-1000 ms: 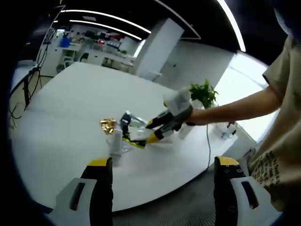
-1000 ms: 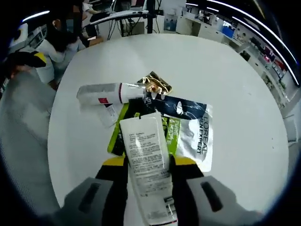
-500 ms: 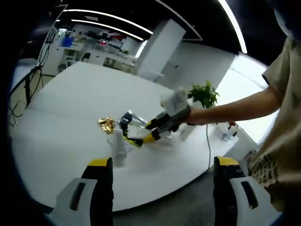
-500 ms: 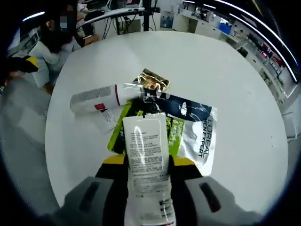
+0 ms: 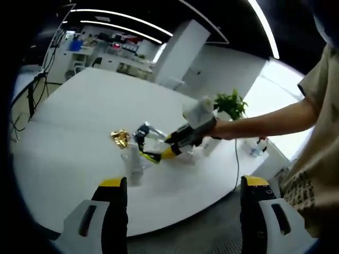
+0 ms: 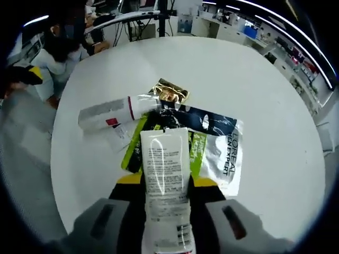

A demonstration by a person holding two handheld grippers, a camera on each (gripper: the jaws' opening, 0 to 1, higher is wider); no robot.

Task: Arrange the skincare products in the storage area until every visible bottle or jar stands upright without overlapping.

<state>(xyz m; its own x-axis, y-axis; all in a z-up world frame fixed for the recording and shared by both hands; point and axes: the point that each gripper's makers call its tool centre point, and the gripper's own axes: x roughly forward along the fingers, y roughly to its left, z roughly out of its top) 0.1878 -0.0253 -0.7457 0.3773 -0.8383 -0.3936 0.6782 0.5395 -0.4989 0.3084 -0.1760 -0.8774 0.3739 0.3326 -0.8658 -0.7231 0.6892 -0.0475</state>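
In the right gripper view, the right gripper [image 6: 165,182] has its yellow-tipped jaws clamped on a white tube [image 6: 164,180] printed with small text, which runs from 6 o'clock up toward the centre of the view. Just beyond the tube's far end, on the white round table [image 6: 249,79], lies a loose pile of flat packets: a green sachet [image 6: 135,147] showing at both sides of the tube, a silver and dark blue sachet [image 6: 220,143] toward 2 o'clock, and a small gold packet [image 6: 168,92] at 12 o'clock of the pile. A grey and white tube [image 6: 114,110] lies on its side at 10 o'clock, touching the pile.

In the left gripper view, the left gripper [image 5: 183,203] hangs off the table's near edge with its jaws wide apart and nothing between them. At the centre, the right gripper [image 5: 172,148] reaches in from 3 o'clock, held by a person's arm [image 5: 265,121], over the same pile. A potted plant [image 5: 231,104] stands on the table at 1 o'clock.
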